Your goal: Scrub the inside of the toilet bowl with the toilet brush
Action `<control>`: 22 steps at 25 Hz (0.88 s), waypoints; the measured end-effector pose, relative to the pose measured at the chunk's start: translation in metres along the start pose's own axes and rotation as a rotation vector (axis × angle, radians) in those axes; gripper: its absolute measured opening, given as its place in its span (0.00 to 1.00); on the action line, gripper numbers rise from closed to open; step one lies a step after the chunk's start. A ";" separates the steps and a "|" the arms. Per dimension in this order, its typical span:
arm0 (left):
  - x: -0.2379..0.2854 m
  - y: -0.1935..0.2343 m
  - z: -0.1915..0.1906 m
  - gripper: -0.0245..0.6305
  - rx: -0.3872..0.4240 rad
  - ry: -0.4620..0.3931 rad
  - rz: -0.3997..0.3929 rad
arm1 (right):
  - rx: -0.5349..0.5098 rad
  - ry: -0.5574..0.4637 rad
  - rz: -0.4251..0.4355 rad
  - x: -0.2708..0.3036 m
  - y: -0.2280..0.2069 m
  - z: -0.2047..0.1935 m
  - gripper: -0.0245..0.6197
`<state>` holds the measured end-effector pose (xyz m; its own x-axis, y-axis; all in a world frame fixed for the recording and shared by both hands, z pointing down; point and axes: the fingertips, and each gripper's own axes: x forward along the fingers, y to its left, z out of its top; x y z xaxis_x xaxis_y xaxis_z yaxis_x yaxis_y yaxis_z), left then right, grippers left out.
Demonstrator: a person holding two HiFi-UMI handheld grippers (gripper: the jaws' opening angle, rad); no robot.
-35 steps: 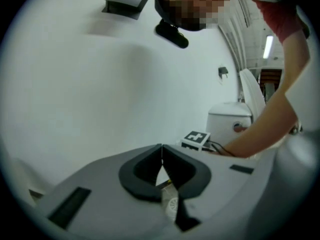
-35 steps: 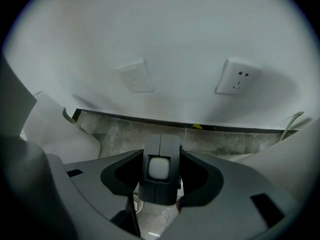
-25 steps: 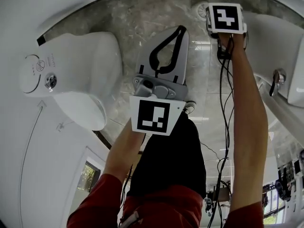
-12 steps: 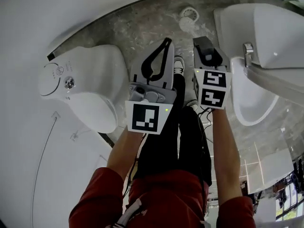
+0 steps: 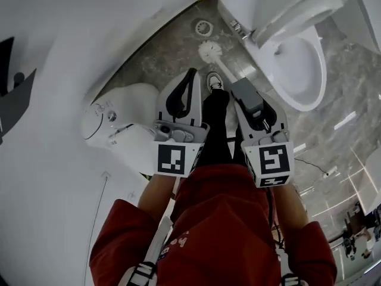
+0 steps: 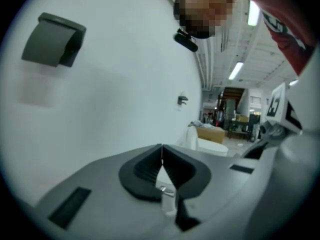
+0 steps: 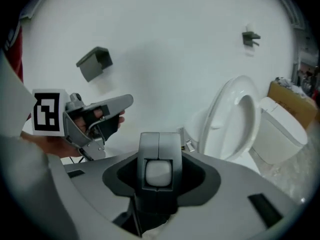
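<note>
The toilet (image 5: pixel 309 94) stands at the upper right of the head view with lid and seat raised and the bowl open. My right gripper (image 5: pixel 241 89) is shut on the handle of the toilet brush; its white bristle head (image 5: pixel 209 49) hangs over the floor, left of the bowl. In the right gripper view the pale handle (image 7: pixel 159 173) sits clamped in that gripper (image 7: pixel 159 151), and the toilet (image 7: pixel 235 119) lies ahead to the right. My left gripper (image 5: pixel 189 75) is shut and empty, its tips touching (image 6: pixel 161 151), pointing at a white wall.
A white lidded bin (image 5: pixel 122 127) stands on the marbled floor at the left. A floor drain (image 5: pixel 203 27) lies beyond the brush head. The person's shoe (image 5: pixel 214 82) is between the grippers. A grey wall-mounted holder (image 7: pixel 95 63) hangs on the wall.
Both grippers have come up and closer to the head camera. The head view has swung so that the open toilet and the brush head now show.
</note>
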<state>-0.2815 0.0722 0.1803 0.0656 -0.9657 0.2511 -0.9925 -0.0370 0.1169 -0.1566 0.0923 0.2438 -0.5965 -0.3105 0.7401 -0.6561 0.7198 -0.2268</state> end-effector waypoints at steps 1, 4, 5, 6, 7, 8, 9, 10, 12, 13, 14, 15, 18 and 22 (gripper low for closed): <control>0.001 -0.019 0.011 0.04 0.014 -0.007 -0.032 | 0.017 -0.018 -0.026 -0.024 -0.010 0.003 0.31; 0.010 -0.082 0.030 0.04 0.034 -0.002 -0.121 | 0.073 -0.062 -0.109 -0.089 -0.050 -0.004 0.31; 0.015 -0.105 0.032 0.04 0.045 0.002 -0.157 | 0.097 -0.074 -0.139 -0.108 -0.064 -0.011 0.31; 0.019 -0.129 0.034 0.04 0.063 0.009 -0.196 | 0.123 -0.084 -0.167 -0.125 -0.078 -0.020 0.31; 0.024 -0.154 0.035 0.04 0.085 0.017 -0.236 | 0.147 -0.093 -0.191 -0.142 -0.093 -0.031 0.31; 0.028 -0.180 0.034 0.04 0.107 0.021 -0.270 | 0.169 -0.099 -0.212 -0.157 -0.110 -0.043 0.31; 0.033 -0.205 0.034 0.04 0.128 0.021 -0.299 | 0.188 -0.103 -0.228 -0.171 -0.127 -0.055 0.31; 0.039 -0.228 0.033 0.04 0.147 0.020 -0.324 | 0.205 -0.104 -0.243 -0.183 -0.144 -0.068 0.31; 0.050 -0.269 0.027 0.04 0.177 0.027 -0.360 | 0.230 -0.097 -0.268 -0.201 -0.178 -0.095 0.31; 0.055 -0.288 0.021 0.04 0.182 0.038 -0.372 | 0.236 -0.089 -0.280 -0.206 -0.196 -0.108 0.31; 0.060 -0.305 0.014 0.04 0.178 0.053 -0.382 | 0.237 -0.079 -0.293 -0.210 -0.214 -0.122 0.31; 0.066 -0.323 0.005 0.04 0.167 0.070 -0.391 | 0.236 -0.065 -0.306 -0.211 -0.233 -0.137 0.31; 0.082 -0.373 -0.023 0.04 0.156 0.119 -0.433 | 0.258 -0.012 -0.347 -0.207 -0.288 -0.189 0.31; 0.103 -0.426 -0.061 0.04 0.131 0.175 -0.471 | 0.307 0.054 -0.375 -0.183 -0.355 -0.257 0.31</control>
<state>0.1548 0.0041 0.2150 0.5134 -0.7797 0.3585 -0.8551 -0.4999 0.1375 0.3045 0.0530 0.3511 -0.2736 -0.4747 0.8365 -0.9319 0.3460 -0.1085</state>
